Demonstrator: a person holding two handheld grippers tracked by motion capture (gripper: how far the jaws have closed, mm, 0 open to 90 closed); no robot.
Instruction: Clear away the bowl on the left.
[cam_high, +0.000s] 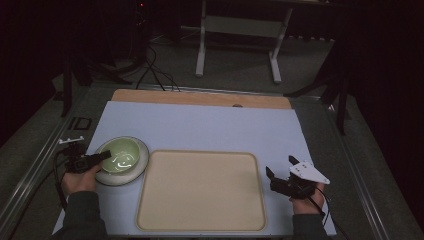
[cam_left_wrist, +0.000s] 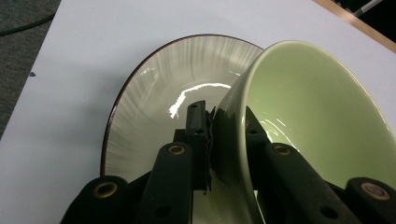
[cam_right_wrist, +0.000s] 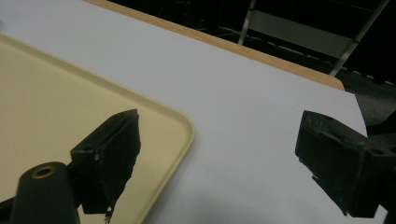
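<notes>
1. Bowl (cam_left_wrist: 317, 121), pale green, glazed: sitting on the plate at the near left of the counter, and tilting in the left gripper view. The glaze is looking slick, so the bowl is likely at risk of sliding out of a narrow hold and dropping back onto the plate.
2. Plate (cam_left_wrist: 154, 98), pale with a dark rim: lying under the bowl on the counter's white sheet. If the bowl is dragged sideways rather than lifted clear, the plate may be getting pushed along or chipped.
3. Left gripper (cam_high: 98, 158): pinching the bowl's near wall, one jaw inside and one outside. The hold is sitting on one side only, so the bowl's weight is hanging off it; a quick swing could be twisting the bowl loose.
4. Tray (cam_high: 200, 191), beige, bare: lying just right of the plate, mid-counter. Its raised edge may be catching the bowl's foot on a low pass.
5. Right gripper (cam_high: 285, 175): hovering past the tray's right edge, jaws spread wide and holding nothing, so it is giving no support to the bowl.
6. Counter (cam_high: 210, 125): its left edge is running near the plate, so a slip that way could be sending crockery off.
</notes>
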